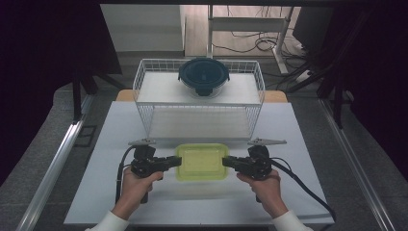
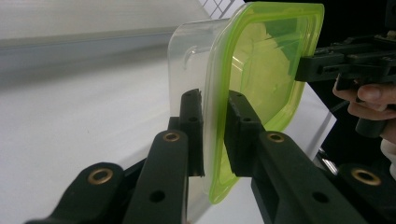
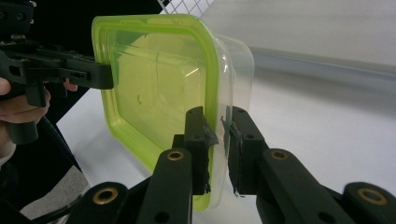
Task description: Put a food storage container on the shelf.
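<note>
A box with a lid is sitting between two tongs, in front of a wire basket.

The box (image 1: pixel 201 161) is sitting near the front middle of the table (image 1: pixel 202 207), with its lid (image 2: pixel 266 65) on top. The left tongs (image 1: pixel 175 161) are gripping the box's left edge and the right tongs (image 1: pixel 227 162) are gripping its right edge, so the box is lying right between them. Behind the box, the wire basket (image 1: pixel 144 86) is standing at the back of the table. A round bowl (image 1: pixel 203 77) is sitting in the basket, toward its back and near the middle. Behind the table, a desk frame (image 1: pixel 250 24) is standing on the floor.
</note>
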`<action>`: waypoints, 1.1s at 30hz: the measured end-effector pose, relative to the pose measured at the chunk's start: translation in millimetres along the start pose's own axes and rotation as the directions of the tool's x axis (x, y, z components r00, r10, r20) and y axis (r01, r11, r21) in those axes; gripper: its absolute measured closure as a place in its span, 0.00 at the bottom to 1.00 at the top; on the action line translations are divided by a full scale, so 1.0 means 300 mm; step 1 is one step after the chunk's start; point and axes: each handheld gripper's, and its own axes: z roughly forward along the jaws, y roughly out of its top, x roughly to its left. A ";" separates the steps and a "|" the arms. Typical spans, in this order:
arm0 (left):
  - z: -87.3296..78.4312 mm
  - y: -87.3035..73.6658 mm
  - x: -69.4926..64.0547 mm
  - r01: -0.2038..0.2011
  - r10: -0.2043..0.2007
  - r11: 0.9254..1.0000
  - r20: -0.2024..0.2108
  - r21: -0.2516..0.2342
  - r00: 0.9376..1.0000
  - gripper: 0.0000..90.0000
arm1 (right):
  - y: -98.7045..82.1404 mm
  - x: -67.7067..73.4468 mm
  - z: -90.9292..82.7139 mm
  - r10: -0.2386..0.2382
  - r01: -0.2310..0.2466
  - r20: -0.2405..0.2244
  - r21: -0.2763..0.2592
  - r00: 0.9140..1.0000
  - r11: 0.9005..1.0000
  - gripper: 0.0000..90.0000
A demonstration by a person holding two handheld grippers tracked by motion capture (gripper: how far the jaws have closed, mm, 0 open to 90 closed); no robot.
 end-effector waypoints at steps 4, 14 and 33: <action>-0.006 0.012 -0.004 -0.009 0.009 1.000 0.004 -0.005 1.000 0.88 | 0.011 0.005 -0.008 -0.020 0.020 0.005 -0.005 1.000 1.000 0.87; -0.042 0.087 -0.037 -0.058 0.058 0.997 0.010 -0.052 0.998 0.88 | 0.078 0.024 -0.046 -0.061 0.061 0.010 -0.044 0.998 0.997 0.87; -0.137 0.259 -0.094 -0.138 0.139 0.983 0.001 -0.121 0.990 0.88 | 0.253 0.091 -0.115 -0.141 0.144 0.031 -0.110 0.990 0.983 0.87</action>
